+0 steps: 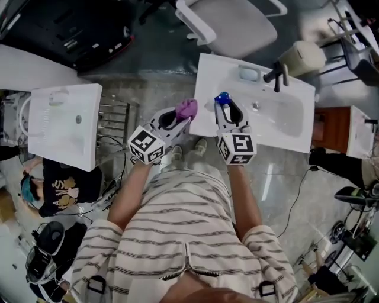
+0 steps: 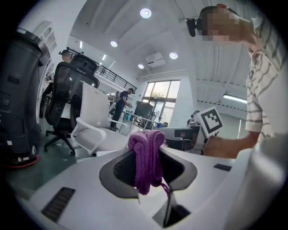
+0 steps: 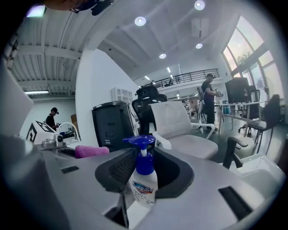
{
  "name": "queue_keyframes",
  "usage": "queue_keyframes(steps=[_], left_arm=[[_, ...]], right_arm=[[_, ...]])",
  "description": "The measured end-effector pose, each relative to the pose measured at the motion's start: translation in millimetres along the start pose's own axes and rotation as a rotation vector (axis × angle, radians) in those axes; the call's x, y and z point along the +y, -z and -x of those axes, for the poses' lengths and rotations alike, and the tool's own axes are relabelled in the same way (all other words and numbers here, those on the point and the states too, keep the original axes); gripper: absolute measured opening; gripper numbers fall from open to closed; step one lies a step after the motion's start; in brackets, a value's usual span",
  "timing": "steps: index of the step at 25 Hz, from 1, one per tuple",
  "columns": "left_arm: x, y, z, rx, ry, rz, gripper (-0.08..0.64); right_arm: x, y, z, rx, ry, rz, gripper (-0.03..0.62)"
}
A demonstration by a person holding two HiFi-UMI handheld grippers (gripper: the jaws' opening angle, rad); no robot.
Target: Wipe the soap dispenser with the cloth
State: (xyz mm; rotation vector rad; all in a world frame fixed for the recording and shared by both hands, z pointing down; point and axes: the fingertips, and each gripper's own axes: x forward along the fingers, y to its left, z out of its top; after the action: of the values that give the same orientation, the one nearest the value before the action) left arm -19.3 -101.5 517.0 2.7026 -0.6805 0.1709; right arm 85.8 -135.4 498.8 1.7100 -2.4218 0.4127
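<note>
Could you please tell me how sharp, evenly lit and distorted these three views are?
Head view: sharp, evenly lit, straight lines bowed near the edges, white sink bright but not washed out. Left gripper view: strong fisheye with black corners, purple cloth crisp, ceiling lights glaring. Right gripper view: same fisheye, dimmer and bluish, soap dispenser in focus.

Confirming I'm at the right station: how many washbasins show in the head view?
2. One washbasin lies straight ahead and a second washbasin at far left. A white slab at the right edge may be a third, cut off.
</note>
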Motion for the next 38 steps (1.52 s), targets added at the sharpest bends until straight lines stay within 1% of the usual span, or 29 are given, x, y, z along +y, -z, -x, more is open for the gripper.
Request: queue_keyframes(steps=[7, 11, 18, 24, 29, 33, 38], left_arm=[[6, 11, 1, 0.012, -0.060, 0.002, 0.120], [7, 16, 3, 0.019, -0.087, 0.015, 0.120], [8, 26, 3, 0.023, -0.106, 0.028, 0.120], [11, 28, -1, 0.033, -0.123, 0.029, 0.120], [11, 30, -1, 0.043, -0.130, 0.036, 0.120], [9, 29, -2, 0.050, -0.129, 0.030, 0.120], [16, 27, -5, 0.030, -0.149, 0.036, 0.120]], right_arm=[[-20, 29, -39, 0.034, 0.051, 0.000, 0.129], [-28, 41, -62, 0.058, 0.057, -0.006, 0.129], [-36, 61, -94, 0.092, 0.059, -0.009, 0.129], [-42, 66, -112, 0.105, 0.060, -0.010, 0.129], [-42, 75, -117, 0.127, 0.048, -0.031, 0.129], [-36, 78, -120, 0.132, 0.041, -0.003, 0.132], [-36, 77, -126, 0.127, 0.041, -0.005, 0.132]])
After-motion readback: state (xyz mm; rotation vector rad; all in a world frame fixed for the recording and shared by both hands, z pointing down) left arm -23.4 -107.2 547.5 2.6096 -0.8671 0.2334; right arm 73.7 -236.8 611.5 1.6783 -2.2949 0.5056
